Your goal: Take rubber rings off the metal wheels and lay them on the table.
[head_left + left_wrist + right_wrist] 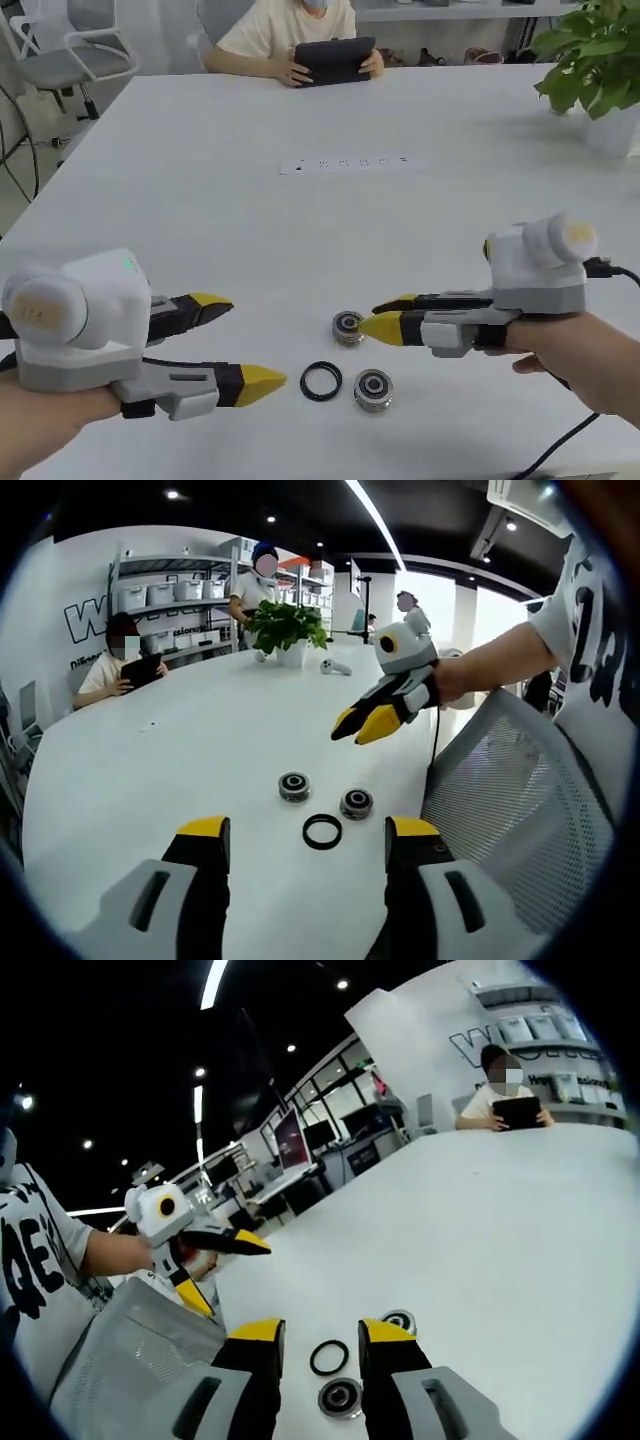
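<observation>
Two small metal wheels lie on the white table, one (348, 327) farther from me and one (373, 389) nearer. A loose black rubber ring (321, 381) lies flat just left of the nearer wheel. My left gripper (240, 340) hovers left of the ring, jaws wide open and holding nothing. My right gripper (385, 313) hangs just right of the farther wheel, jaws a little apart, nothing between them. In the left gripper view the ring (322, 831) lies ahead between the jaws, both wheels (294, 786) (356, 803) beyond it. The right gripper view has the ring (329, 1357) between its jaws.
A person with a tablet (335, 55) sits at the table's far side. A potted plant (595, 60) stands at the far right and a small pale strip (345, 163) lies mid-table. An office chair (80, 50) stands at the far left. A black cable (560, 450) trails from my right gripper.
</observation>
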`<state>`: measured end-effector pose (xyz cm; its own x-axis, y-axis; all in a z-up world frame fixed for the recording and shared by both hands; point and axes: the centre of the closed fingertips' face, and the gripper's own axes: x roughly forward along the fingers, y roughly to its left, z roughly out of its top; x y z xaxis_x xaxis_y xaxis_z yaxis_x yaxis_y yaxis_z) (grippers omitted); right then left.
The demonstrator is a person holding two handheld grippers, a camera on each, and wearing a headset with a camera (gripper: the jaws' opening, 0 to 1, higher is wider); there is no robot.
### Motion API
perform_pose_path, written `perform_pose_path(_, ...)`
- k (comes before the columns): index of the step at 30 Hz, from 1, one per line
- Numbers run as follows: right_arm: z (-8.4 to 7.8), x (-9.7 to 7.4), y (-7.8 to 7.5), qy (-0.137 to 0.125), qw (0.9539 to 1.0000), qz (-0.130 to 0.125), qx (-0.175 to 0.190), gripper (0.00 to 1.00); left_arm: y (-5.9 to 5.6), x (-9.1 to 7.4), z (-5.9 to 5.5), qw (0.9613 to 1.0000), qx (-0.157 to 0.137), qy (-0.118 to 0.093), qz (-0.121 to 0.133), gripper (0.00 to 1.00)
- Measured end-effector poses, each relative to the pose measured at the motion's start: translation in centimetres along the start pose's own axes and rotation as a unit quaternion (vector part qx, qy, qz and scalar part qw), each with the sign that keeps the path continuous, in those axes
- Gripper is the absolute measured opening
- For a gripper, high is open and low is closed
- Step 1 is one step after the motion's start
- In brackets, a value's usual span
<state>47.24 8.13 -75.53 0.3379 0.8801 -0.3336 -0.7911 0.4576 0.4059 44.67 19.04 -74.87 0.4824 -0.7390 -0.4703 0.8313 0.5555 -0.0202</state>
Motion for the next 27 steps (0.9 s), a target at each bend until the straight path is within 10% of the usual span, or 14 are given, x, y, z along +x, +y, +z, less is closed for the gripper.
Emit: perform_pose_path(27,-2.2,-6.1,0.9,0.032,0.9852,-0.089,-0.143,0.72,-1.3,-2.0,0.4,0.9997,-0.006,-0.01,0.02,0.69)
